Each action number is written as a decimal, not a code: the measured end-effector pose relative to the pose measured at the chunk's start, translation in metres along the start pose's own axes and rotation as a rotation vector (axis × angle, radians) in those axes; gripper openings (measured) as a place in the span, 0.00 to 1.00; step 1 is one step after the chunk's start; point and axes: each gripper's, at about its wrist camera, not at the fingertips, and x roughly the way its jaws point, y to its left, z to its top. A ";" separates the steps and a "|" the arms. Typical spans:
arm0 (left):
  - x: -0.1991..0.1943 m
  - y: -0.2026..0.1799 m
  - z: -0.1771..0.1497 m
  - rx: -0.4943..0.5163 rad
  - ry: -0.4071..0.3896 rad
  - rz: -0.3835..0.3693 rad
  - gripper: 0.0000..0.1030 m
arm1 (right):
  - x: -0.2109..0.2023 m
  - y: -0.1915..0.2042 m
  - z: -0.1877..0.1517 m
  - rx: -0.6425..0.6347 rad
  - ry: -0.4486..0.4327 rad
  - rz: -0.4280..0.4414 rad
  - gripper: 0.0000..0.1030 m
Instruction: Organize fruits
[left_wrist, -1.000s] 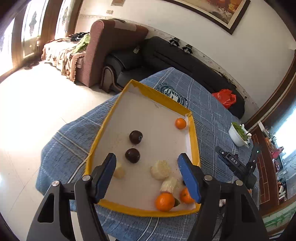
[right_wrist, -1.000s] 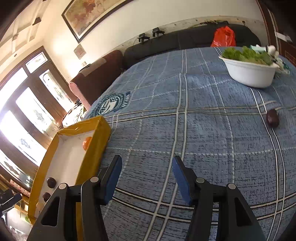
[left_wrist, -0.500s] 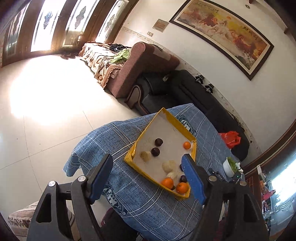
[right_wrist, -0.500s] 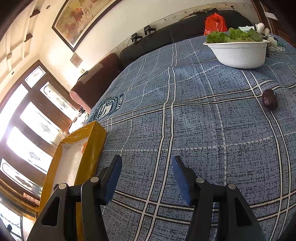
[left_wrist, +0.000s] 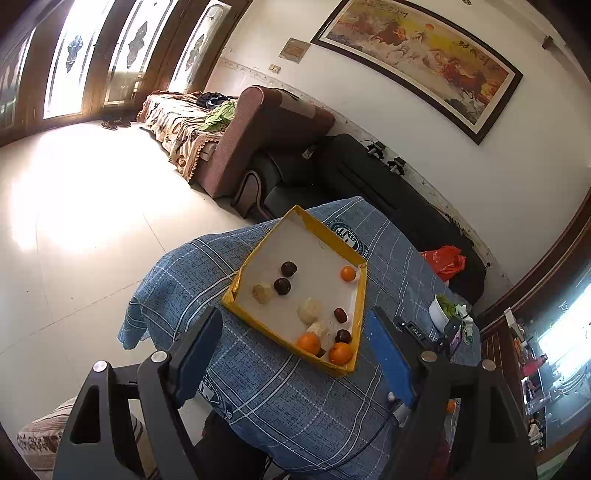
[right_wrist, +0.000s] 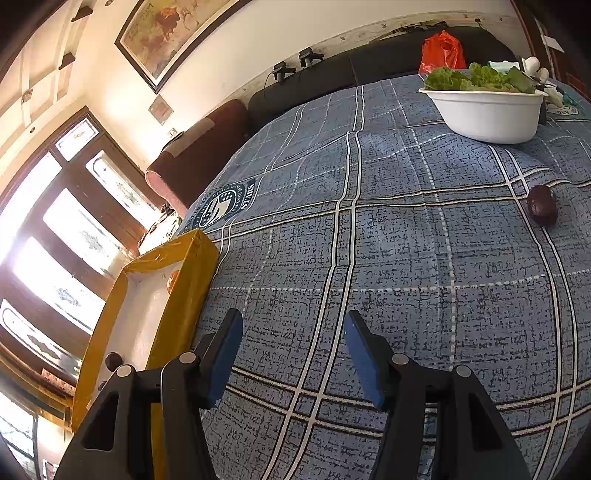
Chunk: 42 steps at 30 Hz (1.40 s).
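Fruits (left_wrist: 309, 342) lie in yellow tray (left_wrist: 292, 341) near cloth edge; dark fruit (right_wrist: 542, 209) apart. Left gripper (left_wrist: 295, 354), right gripper (right_wrist: 293, 354): jaws apart, holding nothing.

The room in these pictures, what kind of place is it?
Most likely a home living room: a brown sofa, a large framed painting on the wall, and a table with a blue plaid cloth.

Fruits (left_wrist: 309, 342) lay in the tray (left_wrist: 236, 283) on the table's (right_wrist: 369, 258) left — bowl (right_wrist: 487, 114) behind, one fruit (right_wrist: 541, 209) right.
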 end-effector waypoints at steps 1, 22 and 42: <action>0.005 -0.003 0.000 0.007 0.006 -0.008 0.77 | 0.001 0.001 0.000 -0.002 0.004 -0.002 0.62; 0.191 -0.194 -0.098 0.450 0.438 -0.463 0.79 | -0.198 -0.132 0.026 0.166 -0.087 -0.259 0.62; 0.239 -0.154 -0.084 0.433 0.436 -0.312 0.79 | -0.035 -0.118 0.081 0.086 0.067 -0.379 0.23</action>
